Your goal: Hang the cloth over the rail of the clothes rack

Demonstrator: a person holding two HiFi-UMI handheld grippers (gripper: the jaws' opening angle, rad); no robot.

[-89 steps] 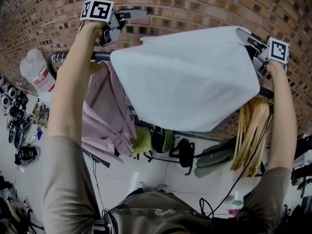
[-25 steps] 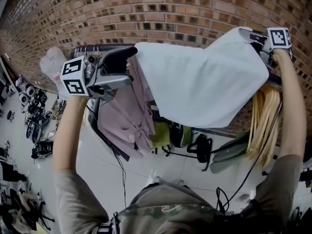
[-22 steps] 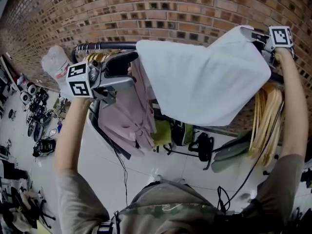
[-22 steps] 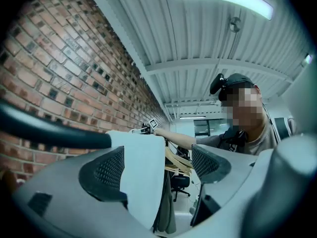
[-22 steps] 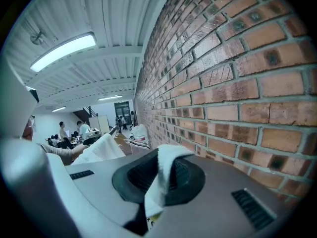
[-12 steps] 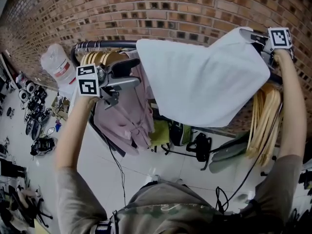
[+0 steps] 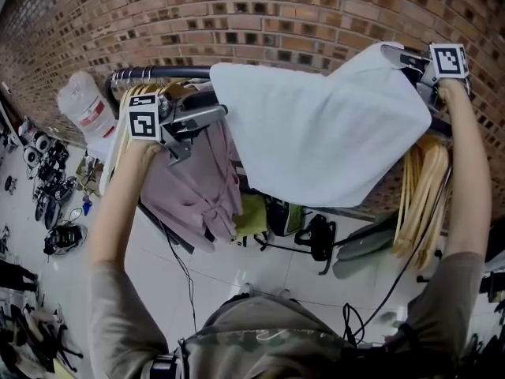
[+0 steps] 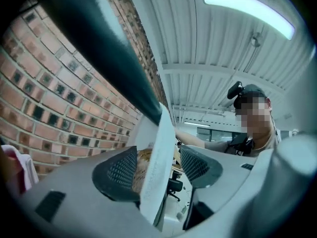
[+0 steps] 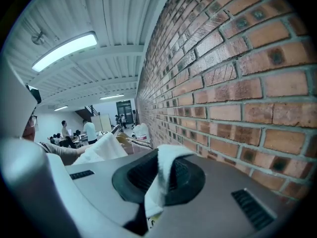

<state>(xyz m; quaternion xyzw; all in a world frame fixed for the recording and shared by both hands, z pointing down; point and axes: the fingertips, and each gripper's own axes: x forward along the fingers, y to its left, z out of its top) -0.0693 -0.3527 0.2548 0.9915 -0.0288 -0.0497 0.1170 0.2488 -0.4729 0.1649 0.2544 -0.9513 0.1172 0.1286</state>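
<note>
Item: cloth [image 7: 316,133], draped along the rail [image 7: 158,73] toward its right end. We keep one corner pinched in the right gripper [image 7: 398,56], likely to keep it spread. The left gripper [image 7: 215,105], jaws just closing, straddles the opposite edge, not yet clamped.

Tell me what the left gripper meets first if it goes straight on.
The white cloth: its edge already stands between the jaws of the left gripper, which have just been closing yet stand apart.
</note>
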